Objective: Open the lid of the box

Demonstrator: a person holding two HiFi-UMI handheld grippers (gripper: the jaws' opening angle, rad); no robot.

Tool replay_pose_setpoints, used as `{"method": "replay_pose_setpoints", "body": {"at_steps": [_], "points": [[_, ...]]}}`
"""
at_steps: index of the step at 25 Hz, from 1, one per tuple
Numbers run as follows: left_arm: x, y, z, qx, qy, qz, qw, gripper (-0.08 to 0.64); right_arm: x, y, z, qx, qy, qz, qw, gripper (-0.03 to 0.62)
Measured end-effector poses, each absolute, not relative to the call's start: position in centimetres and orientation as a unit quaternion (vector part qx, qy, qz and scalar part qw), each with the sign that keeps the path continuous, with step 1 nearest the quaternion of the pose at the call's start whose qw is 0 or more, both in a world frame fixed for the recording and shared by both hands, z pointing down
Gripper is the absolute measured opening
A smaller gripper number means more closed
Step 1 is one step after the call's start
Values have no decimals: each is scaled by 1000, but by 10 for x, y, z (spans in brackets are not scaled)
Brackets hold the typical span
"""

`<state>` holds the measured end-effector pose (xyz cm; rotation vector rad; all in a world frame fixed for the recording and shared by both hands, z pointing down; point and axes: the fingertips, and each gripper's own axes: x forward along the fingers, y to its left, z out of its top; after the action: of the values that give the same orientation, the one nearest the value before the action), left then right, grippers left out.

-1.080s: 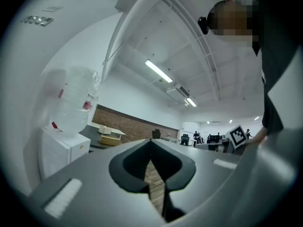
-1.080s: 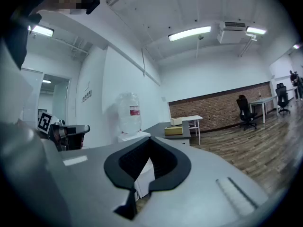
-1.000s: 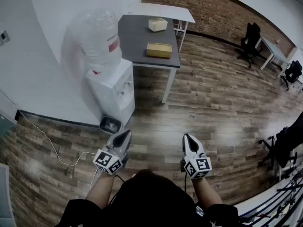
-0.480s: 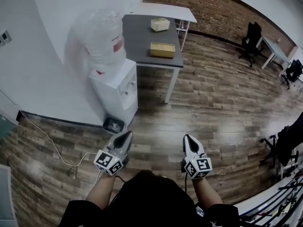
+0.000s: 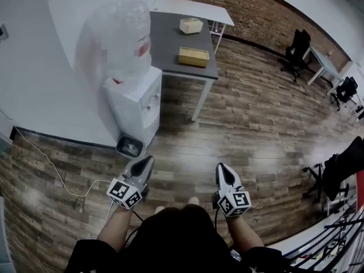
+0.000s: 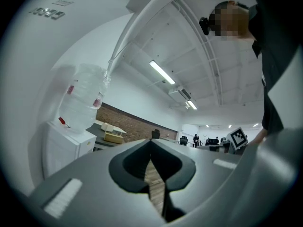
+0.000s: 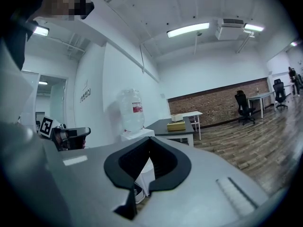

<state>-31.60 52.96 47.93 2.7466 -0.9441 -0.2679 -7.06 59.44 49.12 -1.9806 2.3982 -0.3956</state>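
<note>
L gripper [image 5: 147,161]: jaws pressing together, holding nothing. R gripper [image 5: 222,168]: same, hanging alongside over wood floor [image 5: 256,124]. Ahead-left, water dispenser [image 5: 133,101] standing at wall. Further on, tan box [image 5: 193,56] lying on grey table [image 5: 170,38], well apart from both grippers (pale box [image 5: 190,25] sitting behind it).

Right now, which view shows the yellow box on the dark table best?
The head view: the yellow box lies unobstructed, seen from above, top and front side visible. The right gripper view shows it small and side-on; the left gripper view smaller still.
</note>
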Motion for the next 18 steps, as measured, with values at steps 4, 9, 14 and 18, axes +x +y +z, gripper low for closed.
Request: {"method": "replay_pose_setpoints", "body": {"at_steps": [4, 9, 14, 18], "points": [[-308, 515, 480, 931, -334, -91, 113, 0, -59, 575, 490, -630, 767, -125, 15, 3], [-284, 484, 478, 926, -349, -96, 106, 0, -39, 543, 488, -617, 779, -111, 17, 3], [-258, 456, 474, 920, -363, -100, 106, 0, -9, 508, 487, -613, 783, -103, 18, 3], [-234, 437, 476, 920, -367, -90, 106, 0, 20, 483, 489, -609, 784, -112, 30, 3]]}}
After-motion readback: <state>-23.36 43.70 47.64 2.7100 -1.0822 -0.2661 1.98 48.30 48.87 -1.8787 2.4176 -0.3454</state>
